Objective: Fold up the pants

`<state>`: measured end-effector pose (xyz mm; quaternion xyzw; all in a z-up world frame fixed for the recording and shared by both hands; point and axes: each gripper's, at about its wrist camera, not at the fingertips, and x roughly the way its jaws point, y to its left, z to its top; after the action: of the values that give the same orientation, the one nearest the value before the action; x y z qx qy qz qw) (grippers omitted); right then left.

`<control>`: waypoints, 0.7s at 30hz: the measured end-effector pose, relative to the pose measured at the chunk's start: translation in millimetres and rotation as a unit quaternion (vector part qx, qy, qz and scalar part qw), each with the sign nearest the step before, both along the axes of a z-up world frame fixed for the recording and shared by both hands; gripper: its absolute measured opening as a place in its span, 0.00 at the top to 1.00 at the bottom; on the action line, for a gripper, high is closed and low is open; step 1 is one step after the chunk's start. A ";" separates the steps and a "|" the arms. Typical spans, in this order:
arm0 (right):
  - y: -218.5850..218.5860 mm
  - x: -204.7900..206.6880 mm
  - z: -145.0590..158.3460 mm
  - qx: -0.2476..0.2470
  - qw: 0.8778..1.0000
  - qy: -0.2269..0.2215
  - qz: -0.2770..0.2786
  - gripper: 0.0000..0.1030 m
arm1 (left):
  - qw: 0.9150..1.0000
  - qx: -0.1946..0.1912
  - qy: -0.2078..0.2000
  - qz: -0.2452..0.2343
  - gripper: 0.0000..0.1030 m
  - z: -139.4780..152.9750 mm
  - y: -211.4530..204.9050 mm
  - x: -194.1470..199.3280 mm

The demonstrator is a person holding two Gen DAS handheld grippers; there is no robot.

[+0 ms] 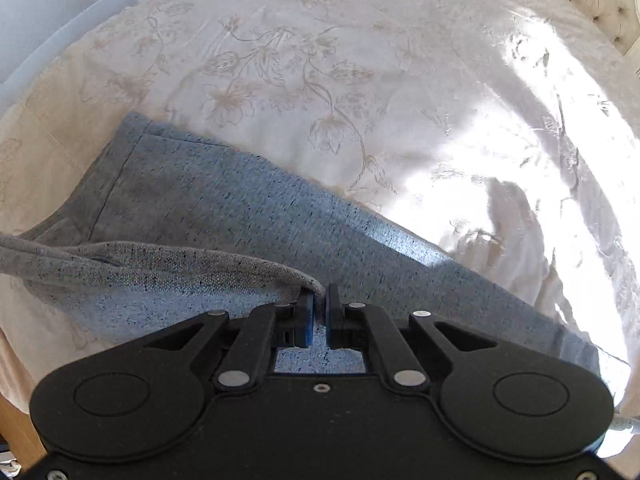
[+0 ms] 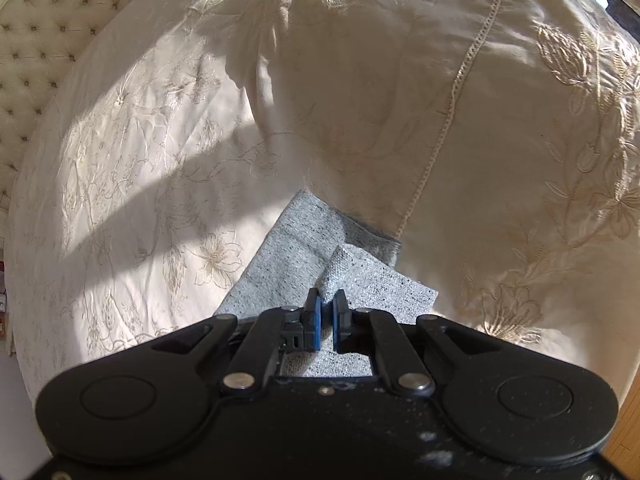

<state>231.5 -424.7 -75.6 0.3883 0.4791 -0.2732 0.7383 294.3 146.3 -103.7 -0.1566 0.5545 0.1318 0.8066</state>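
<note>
In the left wrist view, the left gripper sits at the bottom centre of the frame with its jaws pressed together on a raised edge of the pants. This pinched fold runs from the jaws to the left edge of the frame and hangs a little above the layer under it. Beyond it, the flat part of the pants lies on the bedspread, with its long axis going from the upper left down to the lower right of the frame, and the hem is at the upper left end. In the right wrist view, the right gripper is also closed, pinching a small peak of the same grey cloth just in front of its tips; the cloth end reaches only to the frame centre, and a pillow stands behind it. I judge that both grippers hold the upper layer, so the coming move probably carries it along this long axis toward the hem.
</note>
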 end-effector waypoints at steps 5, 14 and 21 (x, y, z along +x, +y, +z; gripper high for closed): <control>-1.4 45.1 -31.5 -0.003 1.000 0.021 0.000 0.94 | 0.999 0.000 0.036 0.003 0.93 -30.3 -11.9 42.5; -5.1 95.8 -78.0 -0.006 0.998 0.061 0.021 0.94 | 0.998 0.029 0.062 -0.014 0.93 -59.2 -33.1 97.5; -2.7 115.3 -91.2 -0.016 0.998 0.054 0.038 0.93 | 0.997 0.024 0.077 0.006 0.93 -81.1 -27.3 108.2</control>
<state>346.8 -427.3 -166.8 0.3427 0.5283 -0.2734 0.7272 402.4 119.0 -184.8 -0.1303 0.6106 0.1619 0.7642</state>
